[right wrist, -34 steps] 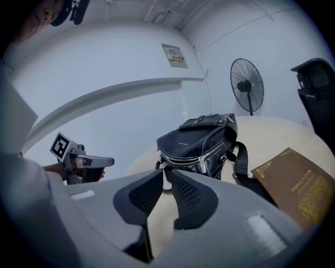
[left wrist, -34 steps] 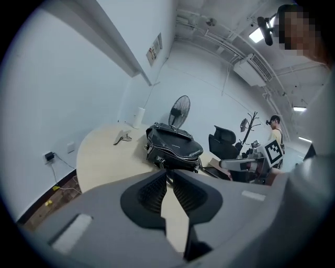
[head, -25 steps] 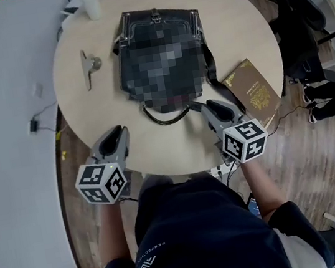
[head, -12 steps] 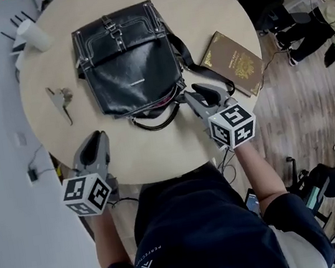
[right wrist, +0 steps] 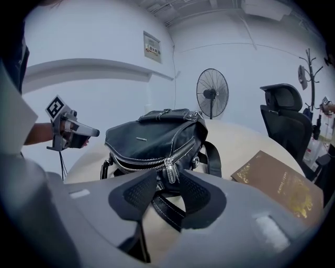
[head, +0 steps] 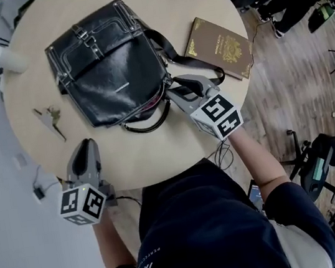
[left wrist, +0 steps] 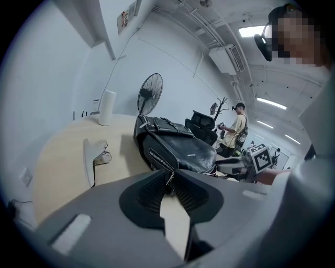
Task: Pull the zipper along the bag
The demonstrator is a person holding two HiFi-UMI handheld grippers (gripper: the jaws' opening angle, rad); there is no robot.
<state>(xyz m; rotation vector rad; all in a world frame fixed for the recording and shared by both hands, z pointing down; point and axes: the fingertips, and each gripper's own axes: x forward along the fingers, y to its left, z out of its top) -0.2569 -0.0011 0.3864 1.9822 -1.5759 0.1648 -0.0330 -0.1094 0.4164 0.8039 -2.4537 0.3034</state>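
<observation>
The round bench (head: pixel 158 154) carries the black bag (head: pixel 110 70) at upper centre, with a brown book (head: pixel 218 46) to its right whose gilt print is illegible. The right gripper (head: pixel 173 89) is at the bag's lower right. Its jaws have just been opening and stand wide. Only its own view shows the zipper pull (right wrist: pixel 169 170) between them, unpinched. The left gripper (head: pixel 85 147), lower left, has its jaws narrowly apart and is empty.

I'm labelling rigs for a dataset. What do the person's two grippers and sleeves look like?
Both the left gripper and the right gripper are smooth grey moulded shells tapering to two jaws lined with black ribbed pads. Each carries a white cube printed with black square markers. The person wears a dark navy short-sleeved top.
</observation>
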